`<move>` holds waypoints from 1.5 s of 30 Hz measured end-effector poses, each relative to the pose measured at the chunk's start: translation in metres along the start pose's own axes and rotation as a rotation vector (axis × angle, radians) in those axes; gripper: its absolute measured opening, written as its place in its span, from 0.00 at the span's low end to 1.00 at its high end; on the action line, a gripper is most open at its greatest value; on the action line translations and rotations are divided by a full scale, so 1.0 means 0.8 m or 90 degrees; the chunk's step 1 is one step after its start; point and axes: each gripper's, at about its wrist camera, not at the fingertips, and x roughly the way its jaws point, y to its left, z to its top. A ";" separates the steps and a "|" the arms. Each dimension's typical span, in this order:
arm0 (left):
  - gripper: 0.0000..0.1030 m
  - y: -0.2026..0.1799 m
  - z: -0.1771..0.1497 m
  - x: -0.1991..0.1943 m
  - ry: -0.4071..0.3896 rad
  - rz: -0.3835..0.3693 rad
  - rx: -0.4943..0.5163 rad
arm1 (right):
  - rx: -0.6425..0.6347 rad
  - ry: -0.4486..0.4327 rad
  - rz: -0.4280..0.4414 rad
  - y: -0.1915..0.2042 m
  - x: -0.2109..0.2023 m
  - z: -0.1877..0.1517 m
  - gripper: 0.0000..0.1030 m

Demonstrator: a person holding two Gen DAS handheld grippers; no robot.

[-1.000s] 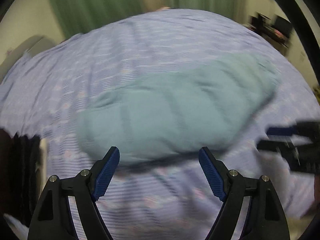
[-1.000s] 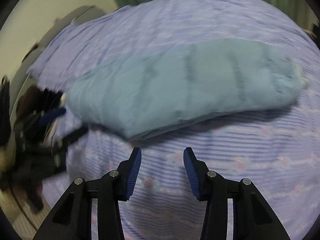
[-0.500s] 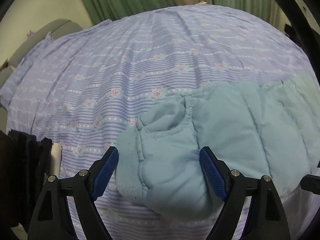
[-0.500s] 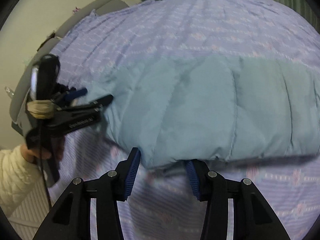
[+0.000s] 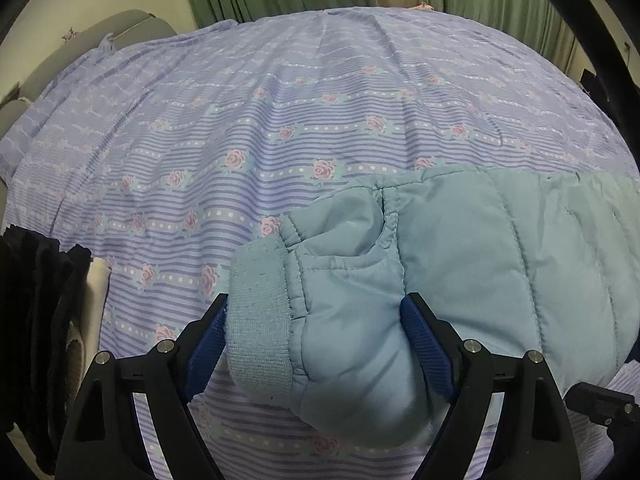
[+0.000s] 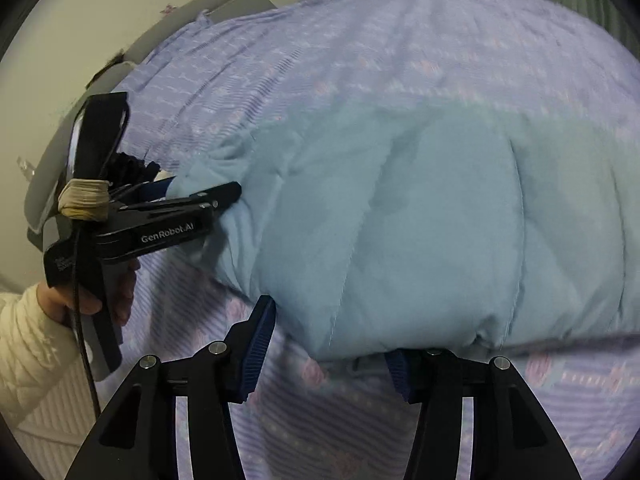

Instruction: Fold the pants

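Covering the bed [image 5: 280,120], a lilac rose-striped sheet carries the quilted light-blue pants [image 5: 500,260], folded lengthwise. The left claw [image 5: 316,344] is opening wide astride their cuffed end; the right claw [image 6: 328,352] is opening around their near edge, neither pinching.

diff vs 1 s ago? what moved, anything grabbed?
Both grippers closed in on the quilted blue pants. The left gripper now straddles the cuff end, the right gripper the near edge; both jaws are opening, nothing clamped yet. Pants and floral bedsheet lie as before.
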 end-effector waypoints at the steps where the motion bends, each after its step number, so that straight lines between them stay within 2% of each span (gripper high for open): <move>1: 0.85 -0.001 0.000 0.001 0.001 0.004 0.005 | -0.014 0.005 -0.002 0.001 0.005 -0.001 0.50; 4: 0.86 -0.008 -0.002 0.002 0.005 0.021 0.031 | -0.011 0.034 0.008 -0.004 0.015 -0.012 0.36; 7: 0.86 -0.010 -0.004 0.000 0.001 0.036 0.042 | -0.020 0.021 0.007 0.000 -0.002 -0.020 0.16; 9: 0.91 -0.008 -0.006 0.003 0.009 0.040 0.039 | -0.026 0.012 0.007 0.006 -0.009 -0.028 0.14; 11: 0.92 -0.008 -0.007 0.005 0.019 0.036 0.041 | -0.033 0.051 -0.022 0.006 0.012 -0.040 0.14; 13: 0.92 -0.011 -0.006 -0.002 0.014 0.047 0.058 | -0.030 0.049 -0.033 0.004 0.013 -0.043 0.17; 14: 0.91 -0.012 -0.005 -0.009 0.011 0.054 0.064 | -0.030 0.042 -0.043 0.006 0.005 -0.041 0.29; 15: 0.90 -0.013 -0.003 -0.021 0.002 0.066 0.071 | -0.027 0.038 -0.057 0.008 -0.004 -0.039 0.33; 17: 0.88 -0.017 -0.003 -0.052 -0.036 0.091 0.091 | -0.014 0.002 -0.093 0.008 -0.039 -0.037 0.51; 19: 0.88 -0.025 -0.006 -0.087 -0.075 0.080 0.107 | 0.015 -0.044 -0.119 -0.003 -0.077 -0.040 0.56; 22: 0.88 -0.050 -0.013 -0.132 -0.114 0.037 0.131 | 0.087 -0.100 -0.176 -0.042 -0.128 -0.051 0.57; 26: 0.88 -0.109 -0.019 -0.166 -0.142 -0.059 0.157 | 0.226 -0.143 -0.250 -0.123 -0.176 -0.075 0.58; 29: 0.87 -0.169 -0.027 -0.172 -0.165 -0.121 0.200 | 0.317 -0.170 -0.257 -0.176 -0.192 -0.089 0.58; 33: 0.79 -0.244 -0.030 -0.150 -0.151 -0.168 0.243 | 0.343 -0.190 -0.273 -0.223 -0.187 -0.091 0.58; 35: 0.75 -0.269 -0.030 -0.133 -0.138 -0.175 0.254 | 0.351 -0.195 -0.253 -0.242 -0.174 -0.085 0.58; 39: 0.75 -0.300 -0.025 -0.099 -0.117 -0.157 0.270 | 0.366 -0.200 -0.237 -0.273 -0.152 -0.081 0.58; 45: 0.75 -0.305 -0.022 -0.073 -0.110 -0.137 0.273 | 0.347 -0.218 -0.219 -0.298 -0.129 -0.054 0.58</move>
